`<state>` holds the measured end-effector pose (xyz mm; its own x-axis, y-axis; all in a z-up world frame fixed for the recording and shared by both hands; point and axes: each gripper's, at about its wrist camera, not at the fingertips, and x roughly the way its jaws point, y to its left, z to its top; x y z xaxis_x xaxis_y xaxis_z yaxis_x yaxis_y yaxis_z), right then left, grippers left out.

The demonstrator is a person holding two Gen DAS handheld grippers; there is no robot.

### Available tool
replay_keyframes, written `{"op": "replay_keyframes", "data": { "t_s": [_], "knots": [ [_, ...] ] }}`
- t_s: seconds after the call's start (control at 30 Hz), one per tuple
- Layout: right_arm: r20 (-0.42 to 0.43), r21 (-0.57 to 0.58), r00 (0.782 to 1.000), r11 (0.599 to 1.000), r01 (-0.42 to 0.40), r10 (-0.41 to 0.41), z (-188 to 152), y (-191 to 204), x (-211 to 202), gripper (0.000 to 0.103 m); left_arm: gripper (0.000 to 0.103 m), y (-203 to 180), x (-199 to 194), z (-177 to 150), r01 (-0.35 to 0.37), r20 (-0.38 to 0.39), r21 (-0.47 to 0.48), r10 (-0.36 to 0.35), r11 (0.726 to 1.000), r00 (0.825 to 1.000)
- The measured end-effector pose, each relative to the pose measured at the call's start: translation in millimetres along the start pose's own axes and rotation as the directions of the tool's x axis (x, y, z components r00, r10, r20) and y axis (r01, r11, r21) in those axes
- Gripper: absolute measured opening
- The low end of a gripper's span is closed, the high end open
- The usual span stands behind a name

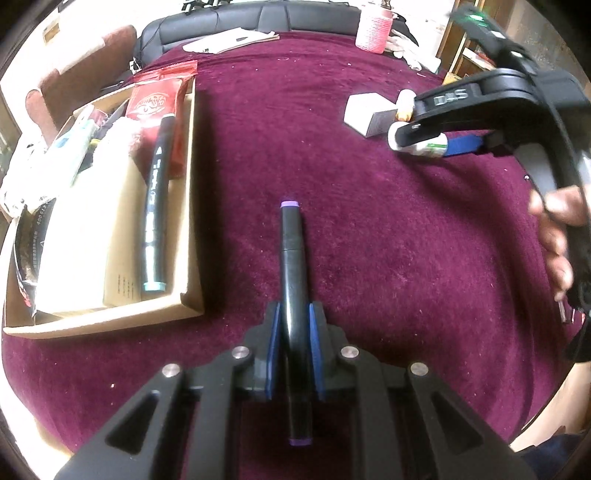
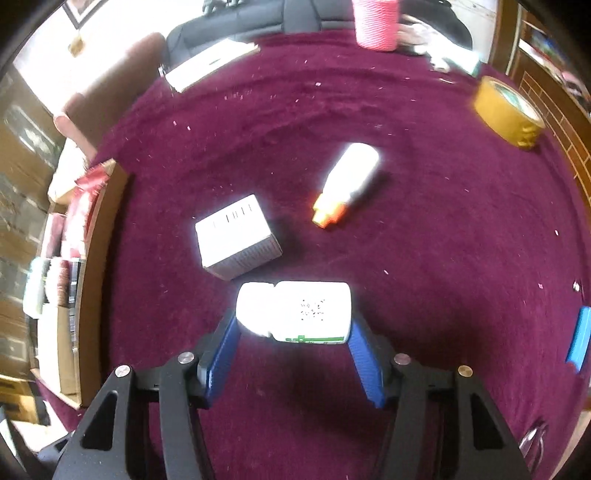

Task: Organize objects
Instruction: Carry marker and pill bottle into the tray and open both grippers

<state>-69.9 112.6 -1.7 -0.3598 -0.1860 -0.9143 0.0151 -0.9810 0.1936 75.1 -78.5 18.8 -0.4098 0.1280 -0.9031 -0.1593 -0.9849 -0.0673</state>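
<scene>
My left gripper [image 1: 295,314] is shut on a black marker [image 1: 291,251] with purple caps, which points away from me over the maroon cloth [image 1: 369,240]. To its left lies an open cardboard box [image 1: 190,184] holding a second black marker [image 1: 157,206] with a teal cap, a red packet [image 1: 155,99] and papers. In the right wrist view, a white pill bottle [image 2: 293,312] lies crosswise between the blue pads of my right gripper [image 2: 293,325], and both pads touch its ends. The left wrist view shows the right gripper [image 1: 424,142] and that bottle [image 1: 434,149] at the far right.
A small white box [image 2: 236,236] and a white bottle with an orange cap [image 2: 347,184] lie just beyond the right gripper. A brown tape roll [image 2: 508,112] sits far right, a pink spool [image 2: 375,22] at the back edge. A hand [image 1: 554,236] holds the right gripper.
</scene>
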Motion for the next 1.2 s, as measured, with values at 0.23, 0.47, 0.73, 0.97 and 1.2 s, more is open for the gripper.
{"op": "replay_keyframes", "data": {
  "t_s": [0.23,0.47,0.73,0.97,1.2],
  "knots": [
    [0.019,0.033,0.988,0.987,-0.157,0.156,-46,-16,-39,0.064,0.015,-2,0,1,0.013,0.003,-0.009,-0.013,1.000,1.000],
    [0.017,0.069,0.977,0.975,-0.212,0.211,-66,-25,-48,0.064,0.015,-8,-9,10,0.037,0.021,-0.012,-0.037,0.999,0.999],
    [0.016,0.051,0.972,0.971,-0.236,0.235,-69,-16,-53,0.064,0.015,-5,-32,22,0.067,0.089,-0.030,-0.064,0.997,0.994],
    [0.007,-0.005,0.968,0.968,-0.252,0.252,-62,12,-55,0.064,0.015,21,-66,33,0.092,0.174,-0.095,-0.075,0.991,0.982],
    [-0.007,-0.069,0.960,0.958,-0.279,0.279,-52,47,-58,0.064,0.015,67,-94,37,0.090,0.233,-0.193,-0.043,0.977,0.971]
  ]
}}
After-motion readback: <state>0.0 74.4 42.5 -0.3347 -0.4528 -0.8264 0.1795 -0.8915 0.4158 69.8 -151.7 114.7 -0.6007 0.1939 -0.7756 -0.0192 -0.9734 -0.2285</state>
